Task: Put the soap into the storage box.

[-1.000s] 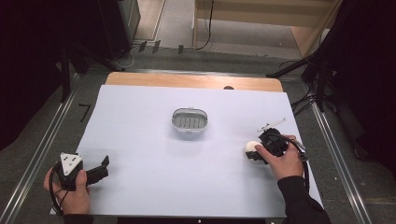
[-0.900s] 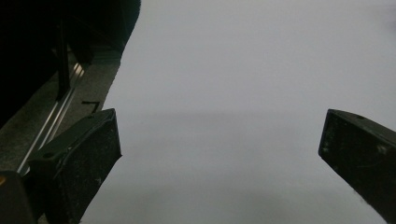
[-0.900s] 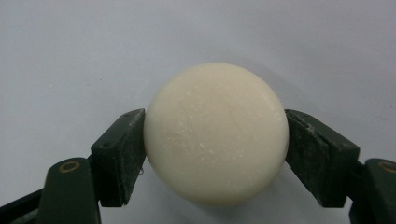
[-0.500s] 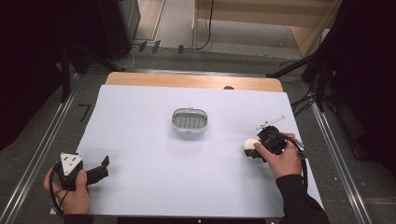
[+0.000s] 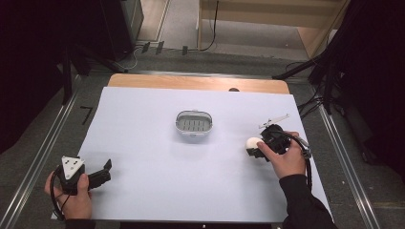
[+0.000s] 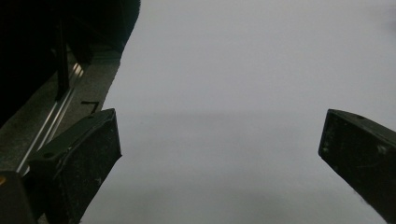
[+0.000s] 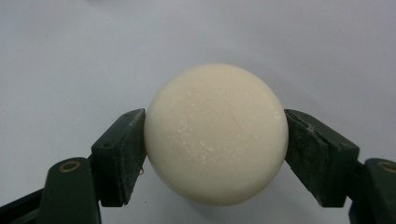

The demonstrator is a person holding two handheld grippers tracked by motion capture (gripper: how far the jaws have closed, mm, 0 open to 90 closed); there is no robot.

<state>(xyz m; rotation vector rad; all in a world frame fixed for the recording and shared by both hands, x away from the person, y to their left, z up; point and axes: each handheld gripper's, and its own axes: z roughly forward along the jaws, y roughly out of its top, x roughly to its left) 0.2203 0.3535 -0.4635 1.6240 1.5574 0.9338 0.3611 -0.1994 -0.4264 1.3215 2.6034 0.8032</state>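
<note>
A round cream-white soap bar (image 7: 215,133) is clamped between my right gripper's two black pads (image 7: 119,156), which press on its sides. In the high view that soap bar (image 5: 251,142) and my right gripper (image 5: 253,149) are at the right of the white sheet, held by a hand in a dark sleeve. A grey oval soap dish (image 5: 179,125) with a ribbed floor stands mid-table, well to the left of the soap. My left gripper (image 5: 106,171) rests at the near left corner; its jaws stand wide apart with nothing between them (image 6: 219,154).
The white sheet (image 5: 143,143) covers the table; a strip of bare wood (image 5: 191,83) shows along the far edge. Metal rails (image 5: 43,157) run along both sides. Dark stands and cables lie beyond the table.
My right gripper, with the soap in it, has shifted slightly away from the near edge. The left gripper and the dish have stayed put.
</note>
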